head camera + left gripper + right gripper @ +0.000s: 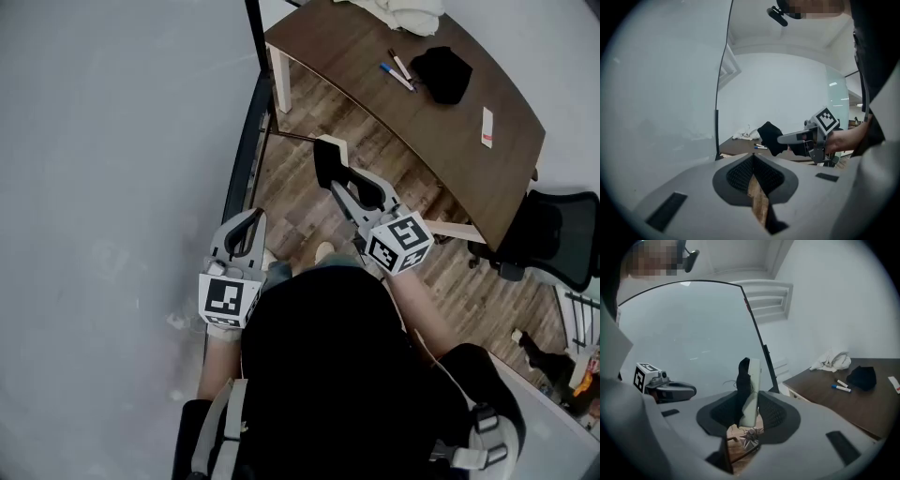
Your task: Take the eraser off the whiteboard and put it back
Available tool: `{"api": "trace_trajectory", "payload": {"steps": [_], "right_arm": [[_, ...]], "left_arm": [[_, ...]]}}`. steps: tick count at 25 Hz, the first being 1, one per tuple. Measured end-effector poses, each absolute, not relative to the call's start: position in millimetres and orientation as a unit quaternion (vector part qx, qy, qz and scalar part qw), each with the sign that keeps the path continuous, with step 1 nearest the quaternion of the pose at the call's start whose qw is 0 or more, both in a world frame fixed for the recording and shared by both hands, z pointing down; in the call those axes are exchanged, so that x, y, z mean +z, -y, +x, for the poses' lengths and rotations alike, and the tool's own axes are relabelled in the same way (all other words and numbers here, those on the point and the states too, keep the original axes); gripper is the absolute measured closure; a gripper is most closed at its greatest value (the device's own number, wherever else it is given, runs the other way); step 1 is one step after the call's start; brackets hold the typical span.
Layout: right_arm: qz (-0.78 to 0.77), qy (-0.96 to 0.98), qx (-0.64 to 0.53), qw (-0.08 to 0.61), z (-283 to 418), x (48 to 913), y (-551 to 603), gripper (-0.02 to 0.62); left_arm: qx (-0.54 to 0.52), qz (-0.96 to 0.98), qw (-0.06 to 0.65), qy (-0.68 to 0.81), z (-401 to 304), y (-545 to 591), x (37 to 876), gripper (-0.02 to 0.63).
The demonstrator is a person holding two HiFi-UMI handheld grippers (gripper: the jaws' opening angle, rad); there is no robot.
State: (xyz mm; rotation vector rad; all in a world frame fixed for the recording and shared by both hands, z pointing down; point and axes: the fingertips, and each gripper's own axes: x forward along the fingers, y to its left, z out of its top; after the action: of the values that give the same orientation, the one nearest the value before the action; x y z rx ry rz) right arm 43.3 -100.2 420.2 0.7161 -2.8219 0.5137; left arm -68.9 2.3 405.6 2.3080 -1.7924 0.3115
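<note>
1. Head view: the eraser [328,161] is seen clamped in the right gripper [334,185], over the wooden floor and apart from the whiteboard [112,187] at the left. The left gripper [249,223] is held near the board's lower edge.
2. Left gripper view: its 2 jaws are seen closed together at the tips, with nothing gripped. The right gripper and the eraser are seen ahead.
3. Right gripper view: the 2 jaws are held partly apart, pressed on the upright eraser, with its black felt to the left and its white back to the right. 2 markers [841,386] are seen on the table [843,411].
</note>
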Motion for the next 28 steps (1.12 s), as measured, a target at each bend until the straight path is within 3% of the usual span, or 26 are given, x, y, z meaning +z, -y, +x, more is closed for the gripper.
{"api": "trace_trajectory", "payload": {"steps": [28], "right_arm": [[0.123, 0.909, 0.375, 0.133, -76.9, 531.5, 96.2, 0.454]], "left_arm": [[0.135, 0.686, 0.139, 0.701, -114.0, -56.1, 427.0, 0.598]]}}
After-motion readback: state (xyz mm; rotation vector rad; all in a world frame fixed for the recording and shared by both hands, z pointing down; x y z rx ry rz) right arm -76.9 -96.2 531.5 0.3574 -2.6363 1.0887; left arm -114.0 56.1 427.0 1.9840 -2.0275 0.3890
